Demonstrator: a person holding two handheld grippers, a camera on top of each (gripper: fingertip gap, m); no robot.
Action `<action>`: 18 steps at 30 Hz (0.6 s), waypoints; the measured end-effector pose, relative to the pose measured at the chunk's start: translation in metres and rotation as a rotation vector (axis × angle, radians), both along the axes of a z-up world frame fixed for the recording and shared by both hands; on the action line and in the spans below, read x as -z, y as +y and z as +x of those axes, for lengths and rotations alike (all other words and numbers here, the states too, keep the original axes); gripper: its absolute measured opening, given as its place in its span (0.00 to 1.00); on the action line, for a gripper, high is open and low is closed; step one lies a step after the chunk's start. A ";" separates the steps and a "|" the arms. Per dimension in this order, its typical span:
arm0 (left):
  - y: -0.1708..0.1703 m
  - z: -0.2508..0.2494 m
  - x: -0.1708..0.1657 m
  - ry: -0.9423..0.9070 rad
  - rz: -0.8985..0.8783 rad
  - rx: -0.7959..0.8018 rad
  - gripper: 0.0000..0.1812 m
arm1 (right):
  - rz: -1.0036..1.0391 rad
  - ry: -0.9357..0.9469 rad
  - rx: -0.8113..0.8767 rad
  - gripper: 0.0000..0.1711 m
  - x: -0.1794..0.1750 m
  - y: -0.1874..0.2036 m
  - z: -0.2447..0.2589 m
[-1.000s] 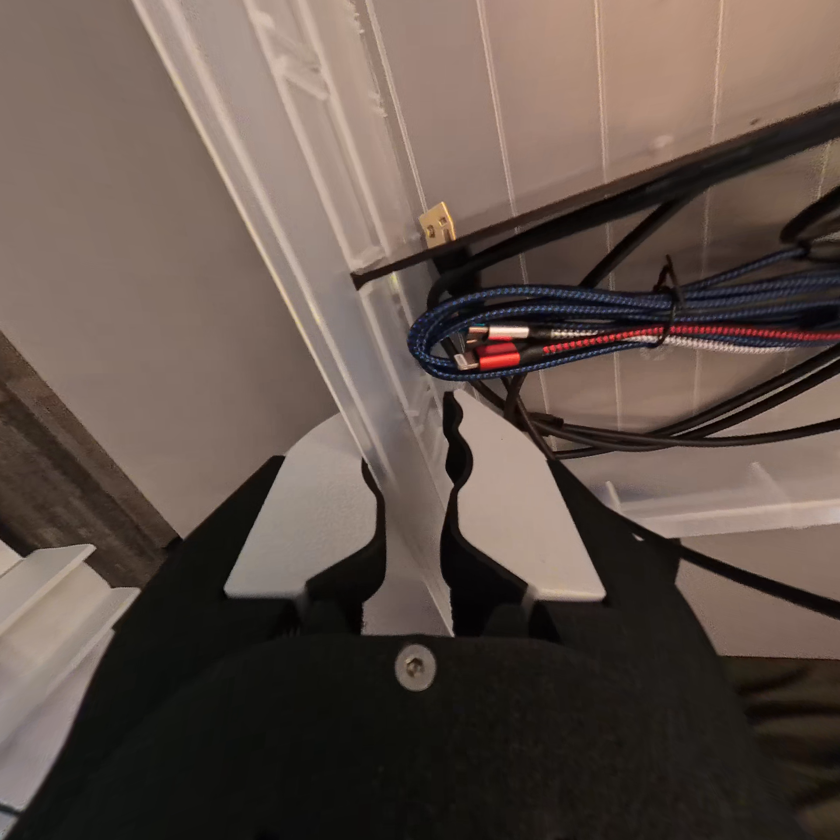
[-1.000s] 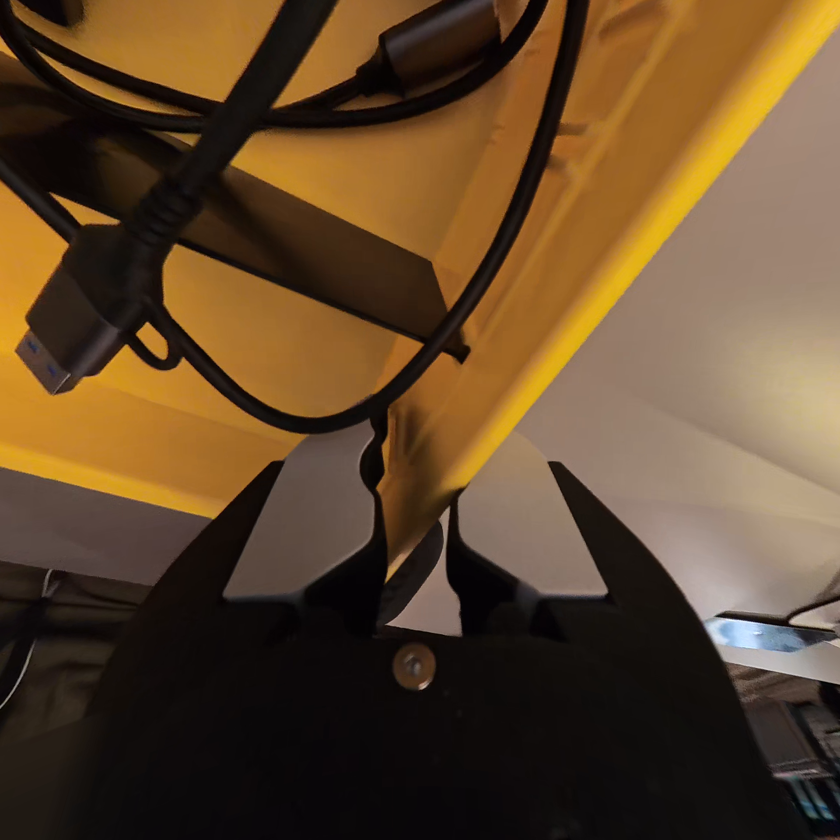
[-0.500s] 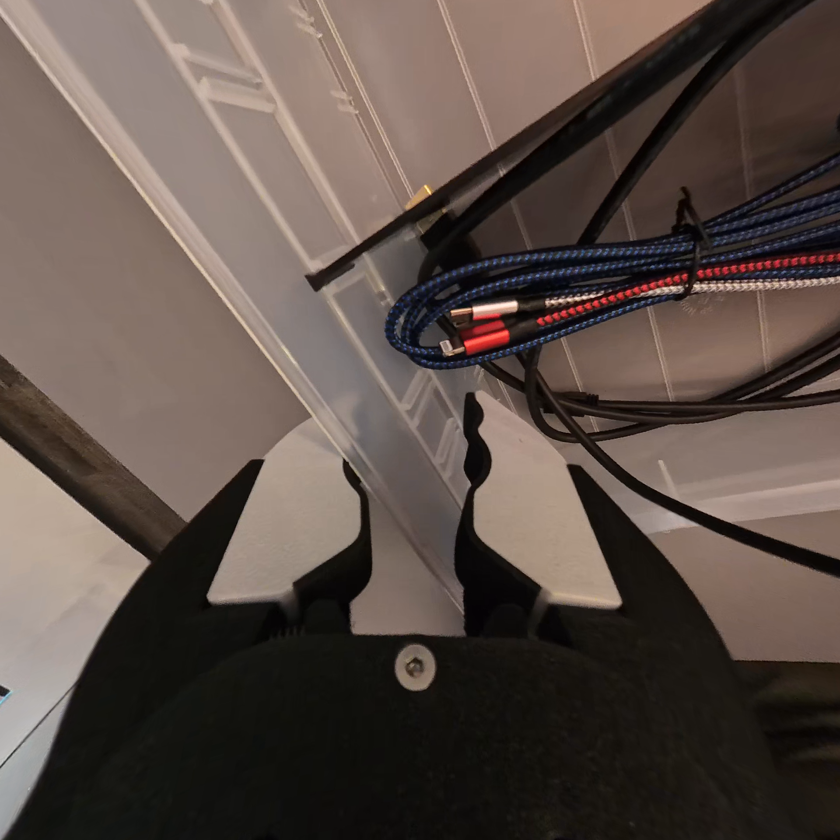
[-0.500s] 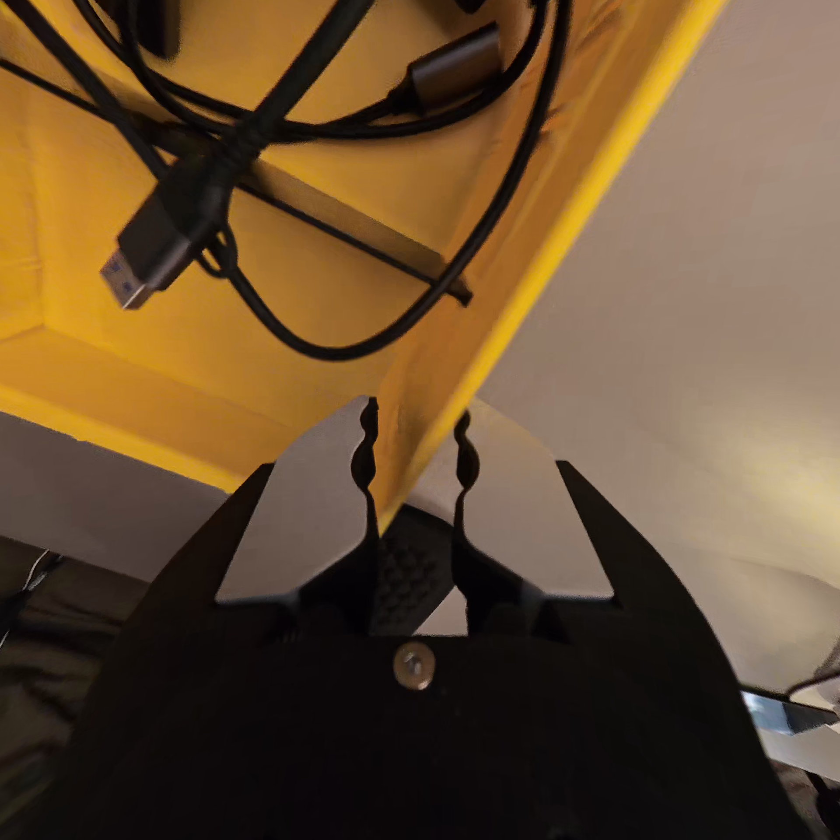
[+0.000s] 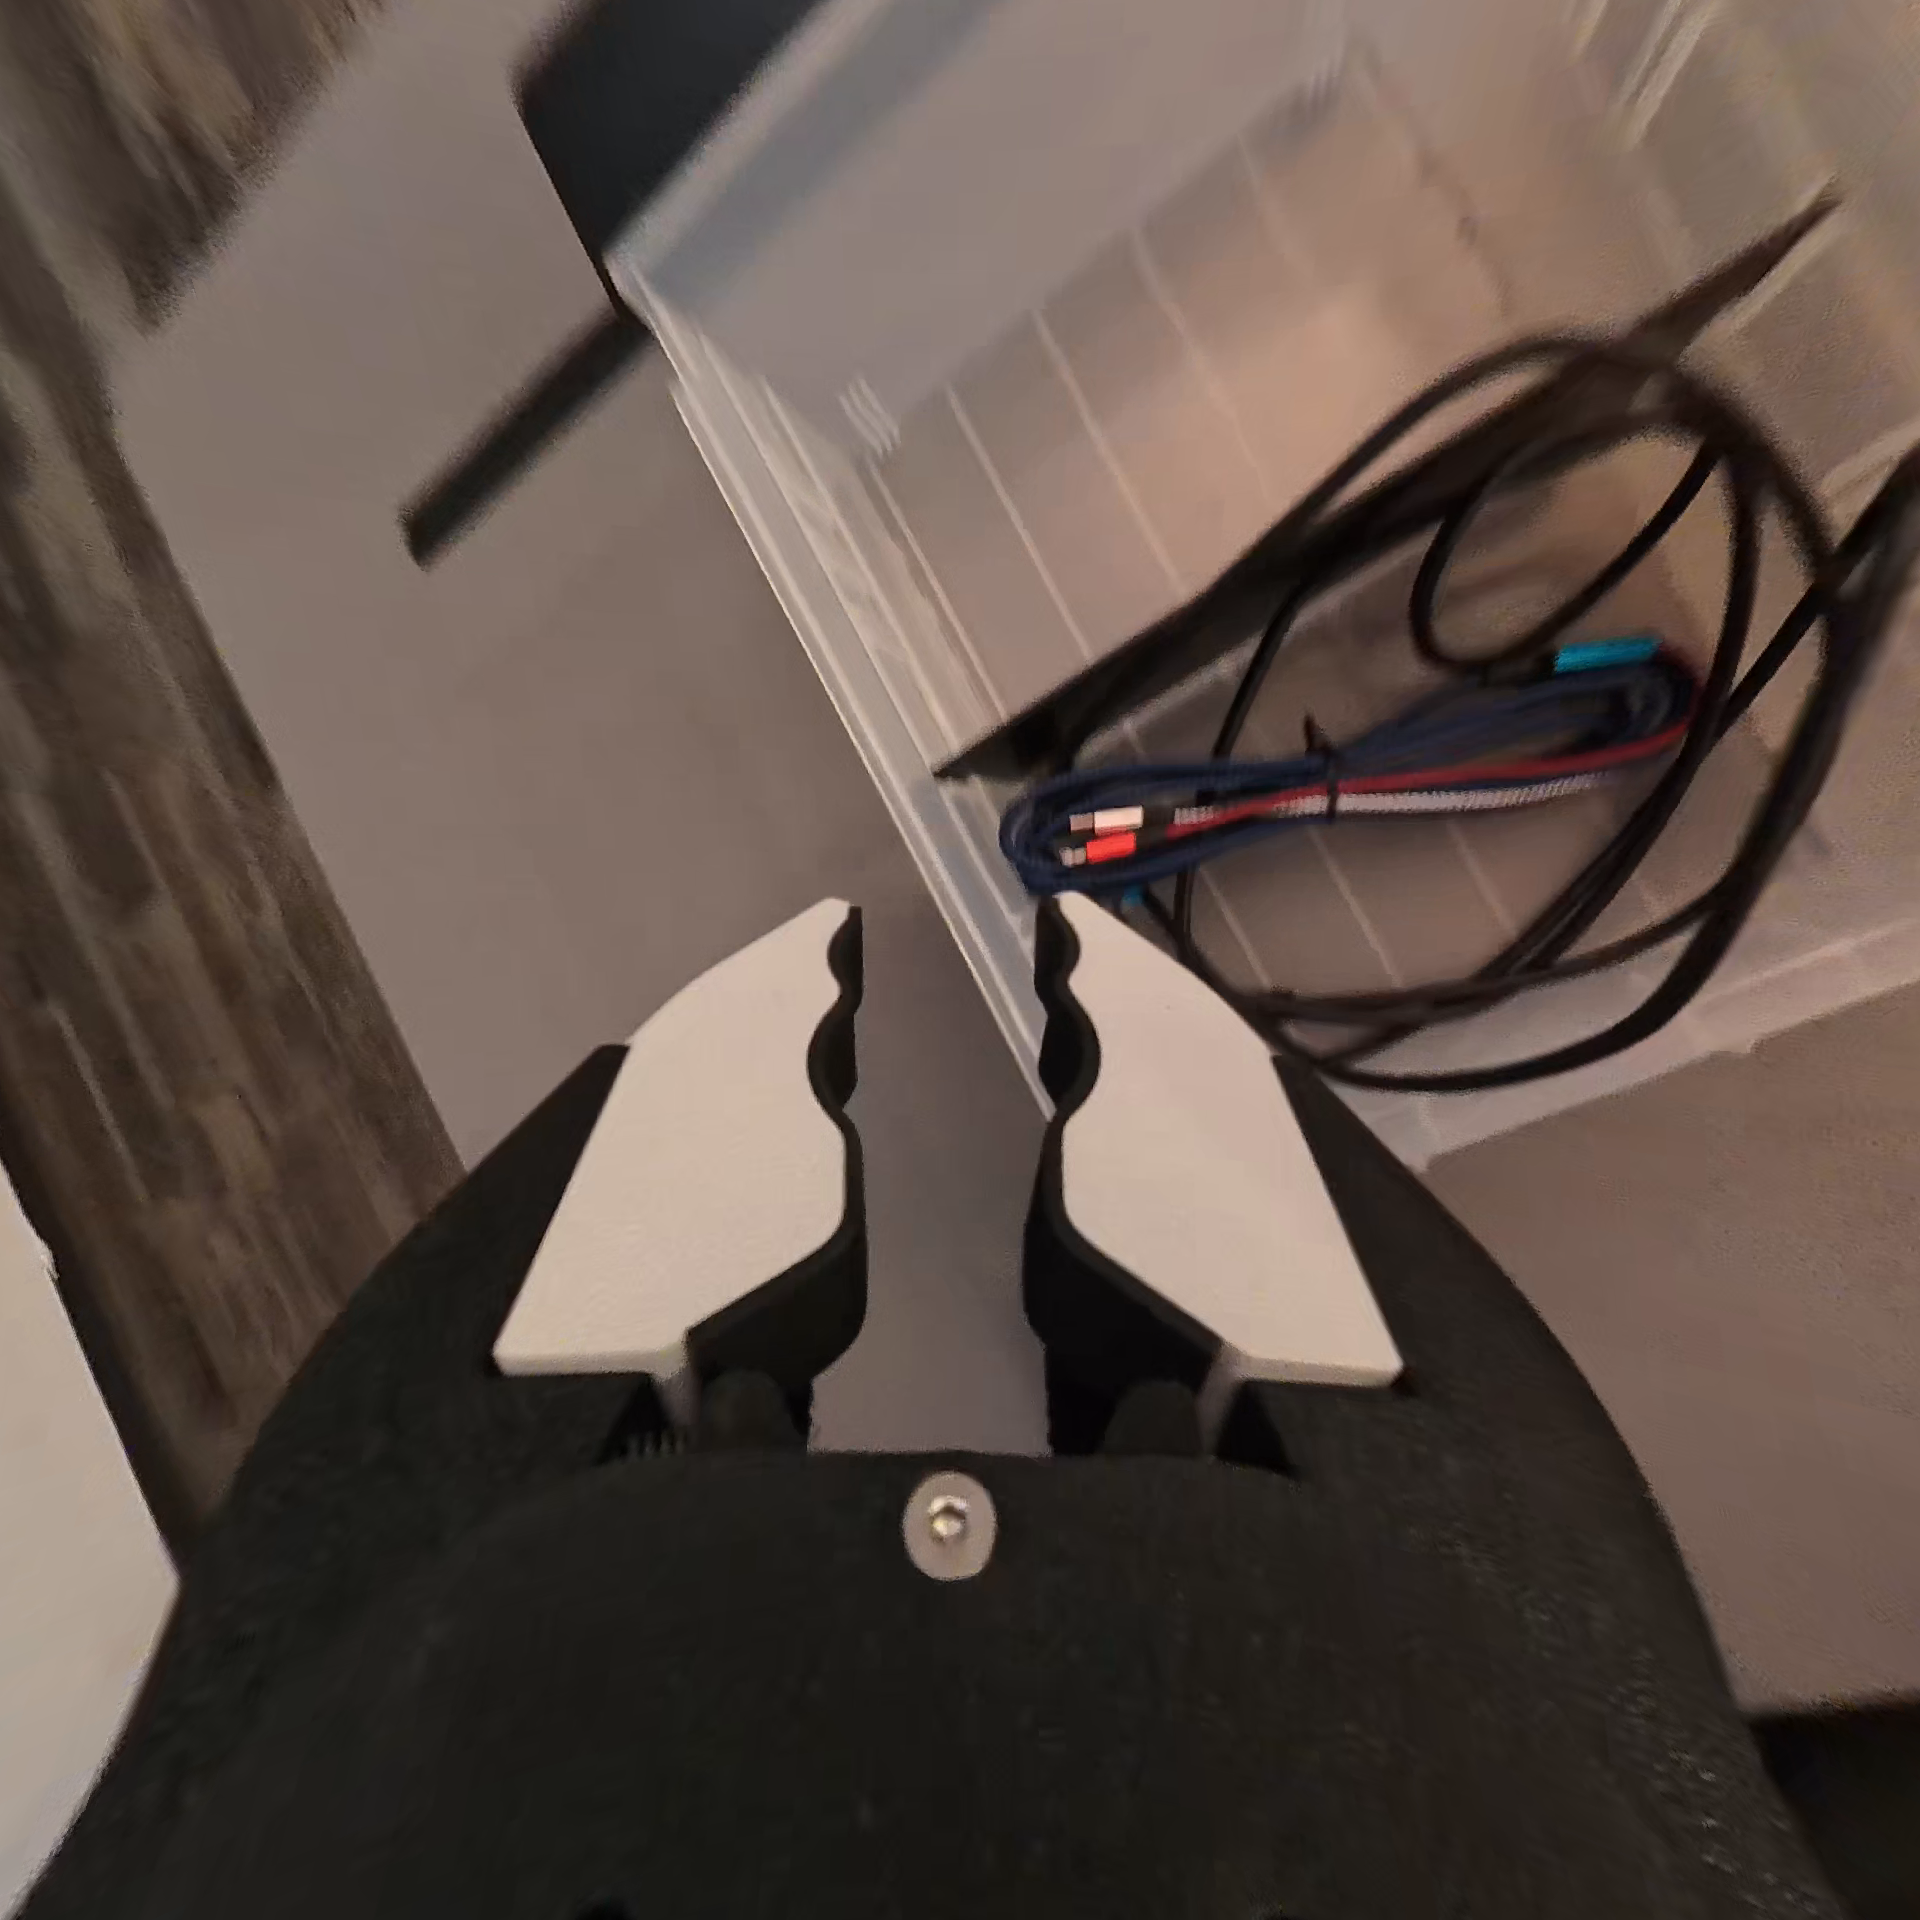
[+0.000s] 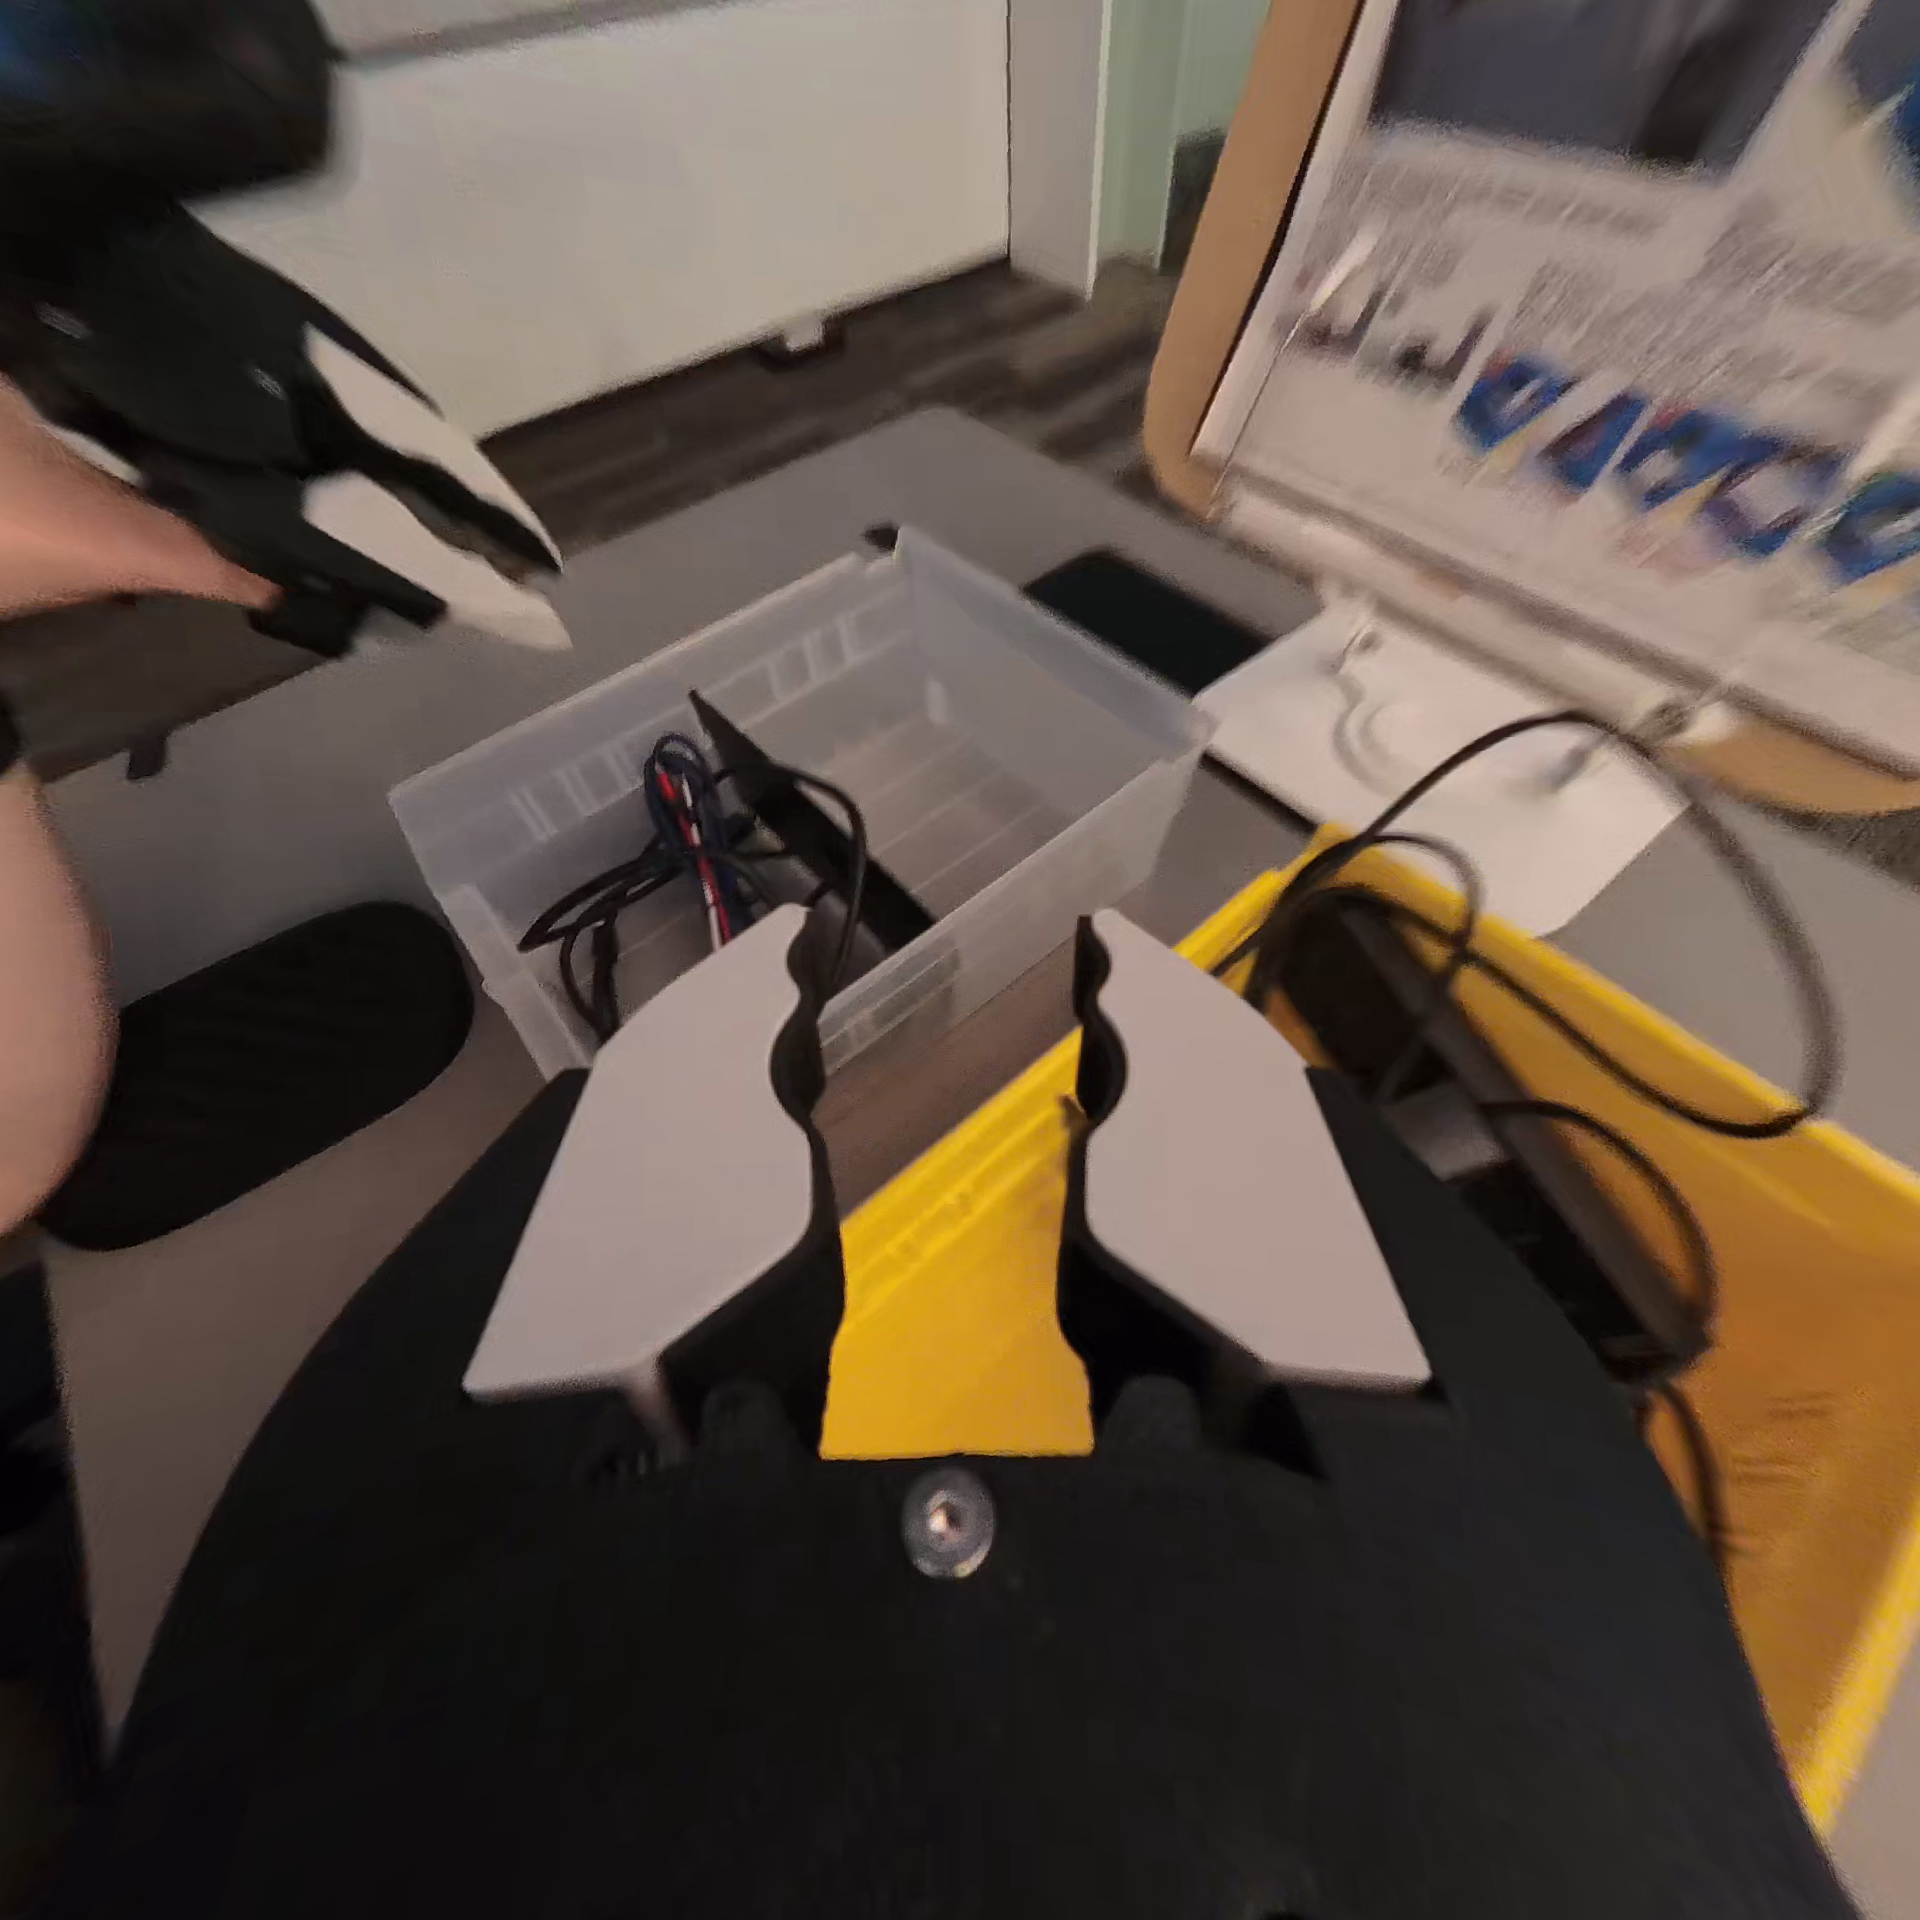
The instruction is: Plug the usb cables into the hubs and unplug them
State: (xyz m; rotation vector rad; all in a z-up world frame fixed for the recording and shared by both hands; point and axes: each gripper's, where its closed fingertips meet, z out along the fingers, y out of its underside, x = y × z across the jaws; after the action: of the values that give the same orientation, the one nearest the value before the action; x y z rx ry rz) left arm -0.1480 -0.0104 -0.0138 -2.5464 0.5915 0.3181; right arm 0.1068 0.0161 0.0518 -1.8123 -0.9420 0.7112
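My left gripper (image 5: 948, 920) is open and empty, its right fingertip beside the near wall of a clear plastic bin (image 5: 831, 436). Inside the bin lie a tied bundle of blue, red and white braided USB cables (image 5: 1299, 800) and loose black cables (image 5: 1558, 935). My right gripper (image 6: 940, 925) is open and empty above the rim of a yellow bin (image 6: 956, 1299), which holds black cables (image 6: 1558, 1018) and a long dark bar (image 6: 1475, 1101). The clear bin (image 6: 1039, 675) stands just beyond it. The left gripper (image 6: 556, 603) hovers at the upper left, held by a hand.
Both bins stand on a grey table (image 6: 260, 831). A black oval pad (image 6: 260, 1060) lies left of the clear bin, and a dark phone (image 6: 1143, 613) and a white sheet (image 6: 1434, 779) lie behind it. A large framed panel (image 6: 1558, 364) leans at the right. Tip to tip, the grippers are about 25 cm apart.
Both grippers let go of the bin walls they were clamped on, opened, and pulled back and up. The bins now rest on the table. Both views are blurred by motion.
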 end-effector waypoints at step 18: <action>0.017 0.067 -0.105 -0.031 0.610 0.152 0.22 | -0.601 -0.500 0.314 0.19 0.126 0.070 -0.078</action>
State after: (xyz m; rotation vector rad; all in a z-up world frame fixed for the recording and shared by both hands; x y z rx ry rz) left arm -0.0811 0.0062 0.0908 -1.9085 0.5674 0.3418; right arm 0.0288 0.0866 -0.0740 -2.6830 -0.7622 0.3585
